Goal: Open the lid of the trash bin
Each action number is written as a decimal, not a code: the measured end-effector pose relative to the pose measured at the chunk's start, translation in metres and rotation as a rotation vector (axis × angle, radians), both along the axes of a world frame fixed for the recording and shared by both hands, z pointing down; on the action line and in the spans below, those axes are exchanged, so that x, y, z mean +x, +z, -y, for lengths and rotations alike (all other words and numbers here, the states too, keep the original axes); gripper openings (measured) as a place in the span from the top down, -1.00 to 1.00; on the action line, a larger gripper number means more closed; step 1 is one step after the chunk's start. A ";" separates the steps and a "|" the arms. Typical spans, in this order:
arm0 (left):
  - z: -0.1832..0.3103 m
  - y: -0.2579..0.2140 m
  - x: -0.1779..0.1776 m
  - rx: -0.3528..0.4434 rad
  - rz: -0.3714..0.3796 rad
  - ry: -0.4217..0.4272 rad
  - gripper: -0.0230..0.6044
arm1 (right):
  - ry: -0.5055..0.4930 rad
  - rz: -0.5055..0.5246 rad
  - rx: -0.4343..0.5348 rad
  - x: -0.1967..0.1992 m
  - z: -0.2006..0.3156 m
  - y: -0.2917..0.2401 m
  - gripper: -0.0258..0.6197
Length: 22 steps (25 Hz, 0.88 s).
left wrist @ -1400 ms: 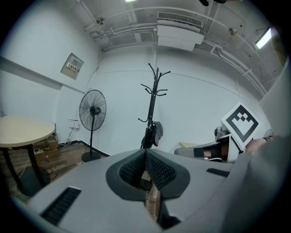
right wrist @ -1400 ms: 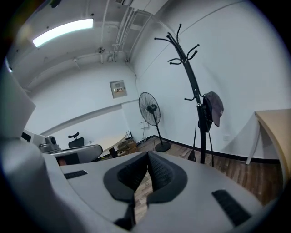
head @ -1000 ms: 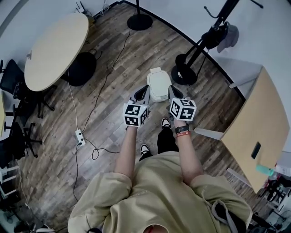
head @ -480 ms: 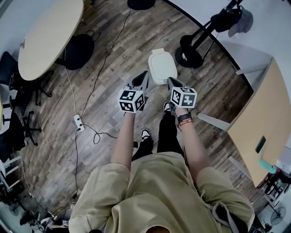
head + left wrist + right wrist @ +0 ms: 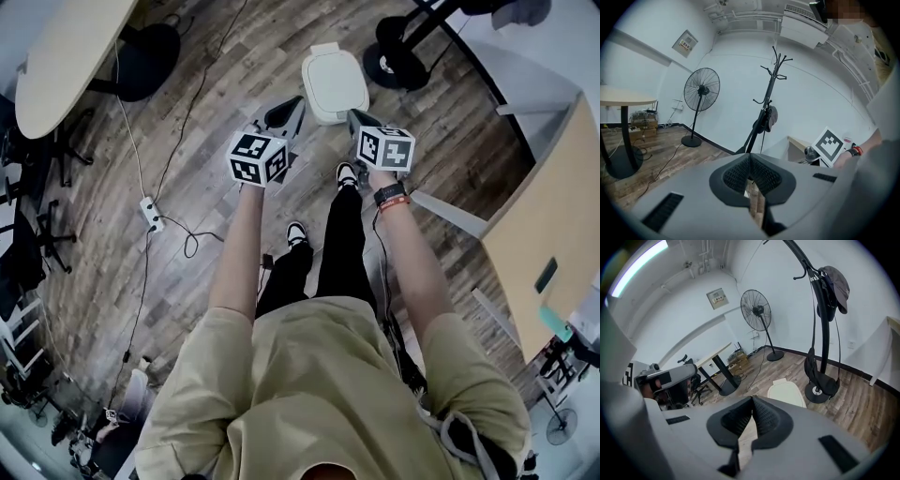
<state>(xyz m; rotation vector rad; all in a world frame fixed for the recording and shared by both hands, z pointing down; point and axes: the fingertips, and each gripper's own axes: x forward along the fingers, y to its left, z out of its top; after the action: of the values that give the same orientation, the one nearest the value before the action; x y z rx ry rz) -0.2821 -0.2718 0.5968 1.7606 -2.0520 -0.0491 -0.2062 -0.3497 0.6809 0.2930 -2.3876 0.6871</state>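
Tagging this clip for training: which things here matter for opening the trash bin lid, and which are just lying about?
For the job:
- trash bin, lid down
- left hand-held gripper, shut, empty
- right hand-held gripper, shut, empty

Just lying about:
- table
- power strip and its cable
- coat stand
- floor fan

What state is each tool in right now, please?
Left tool: closed, holding nothing.
Right tool: closed, holding nothing.

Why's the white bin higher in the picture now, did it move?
No. The trash bin still sits just left of the coat stand's round base, as before; only the head view shifted, not the bin.
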 end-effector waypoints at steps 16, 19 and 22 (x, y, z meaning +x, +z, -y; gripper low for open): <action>0.048 0.116 -0.009 -0.049 -0.065 0.055 0.85 | -0.058 -0.143 -0.073 0.002 0.026 0.149 0.89; 0.056 0.141 -0.009 -0.060 -0.081 0.053 0.85 | -0.064 -0.166 -0.085 0.001 0.034 0.177 0.89; 0.059 0.167 -0.008 -0.086 -0.066 0.077 0.85 | -0.072 -0.185 -0.103 -0.001 0.035 0.206 0.89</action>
<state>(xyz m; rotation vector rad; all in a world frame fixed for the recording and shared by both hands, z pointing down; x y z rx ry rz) -0.2901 -0.3310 0.7642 1.7595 -1.9101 0.0047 -0.2071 -0.3849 0.8866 0.2167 -2.1687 0.7147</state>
